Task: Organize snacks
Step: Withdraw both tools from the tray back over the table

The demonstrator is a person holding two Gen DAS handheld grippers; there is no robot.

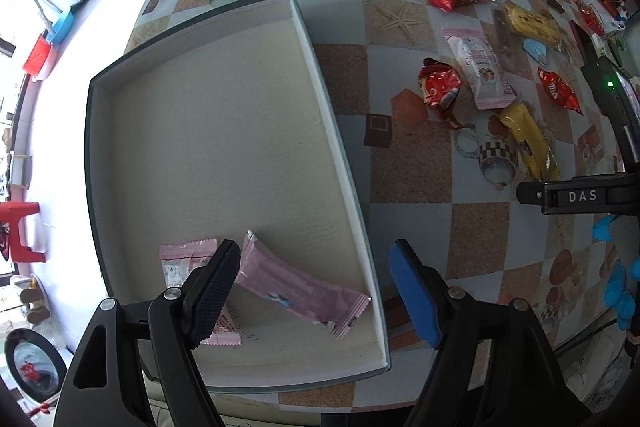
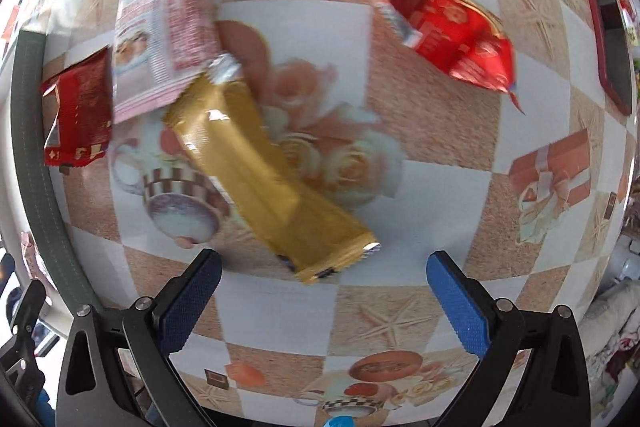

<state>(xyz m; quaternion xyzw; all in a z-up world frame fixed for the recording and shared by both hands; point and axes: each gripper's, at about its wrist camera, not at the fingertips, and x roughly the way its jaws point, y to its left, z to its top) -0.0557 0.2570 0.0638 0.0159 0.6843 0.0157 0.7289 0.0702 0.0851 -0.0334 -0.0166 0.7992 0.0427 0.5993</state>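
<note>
On right gripper (image 1: 576, 195) body "DAS" — both jaws open; left gripper (image 1: 316, 291) empty.

Each black hand-held gripper (image 2: 322, 291) has blue textured pads (image 2: 460, 307) and silver screws.

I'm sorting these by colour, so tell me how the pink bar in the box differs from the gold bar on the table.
The pink bar lies inside the box, beside a small pink packet; the gold bar is out on the tablecloth. The pink wrapper looks matte, the gold one shiny with silver ends. The gold bar's far end touches a pink pouch. Both are long, sealed bars.
</note>
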